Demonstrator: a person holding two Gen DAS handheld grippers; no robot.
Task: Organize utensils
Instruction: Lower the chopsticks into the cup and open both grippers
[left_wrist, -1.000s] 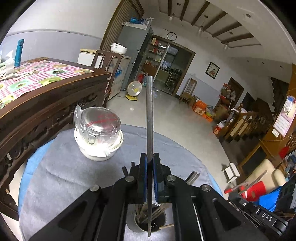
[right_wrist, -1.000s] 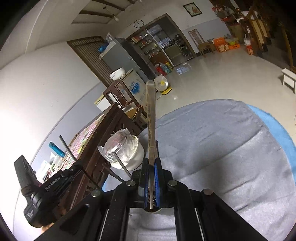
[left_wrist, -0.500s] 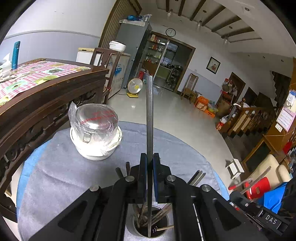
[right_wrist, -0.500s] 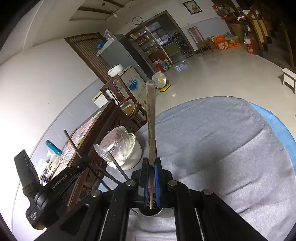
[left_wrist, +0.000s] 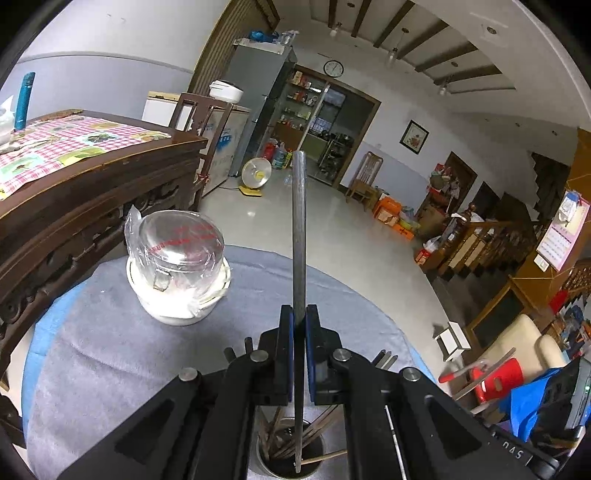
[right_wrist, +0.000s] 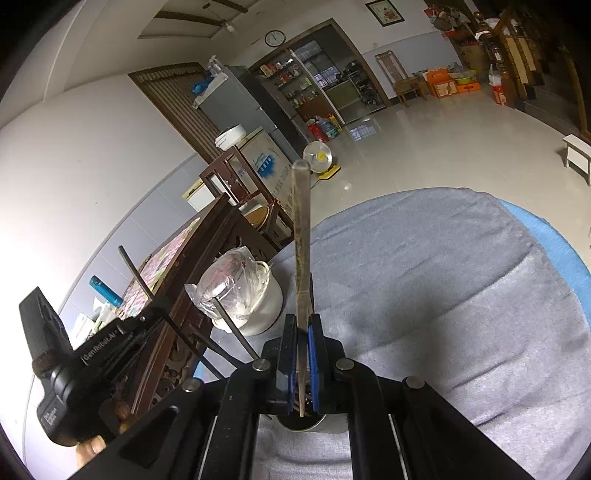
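Note:
In the left wrist view my left gripper (left_wrist: 299, 314) is shut on a long flat grey metal utensil (left_wrist: 298, 221). The utensil stands upright, its lower end inside a metal cup (left_wrist: 264, 465) that holds several chopsticks and utensils. In the right wrist view my right gripper (right_wrist: 303, 326) is shut on a brownish metal utensil handle (right_wrist: 301, 221), also upright. Its lower end reaches into the same cup (right_wrist: 317, 424). The left gripper's black body (right_wrist: 74, 369) shows at the lower left of that view, gripped by a hand.
A white pot with a plastic-wrapped glass lid (left_wrist: 177, 269) stands on the grey cloth (left_wrist: 110, 350) over the round blue table, left of the cup. A dark carved wooden table (left_wrist: 92, 177) with a checked cloth borders the left. Tiled floor lies beyond.
Hardly anything: both views drift slightly and the cup shows a little more below the left gripper. Both grippers stay shut on their utensils.

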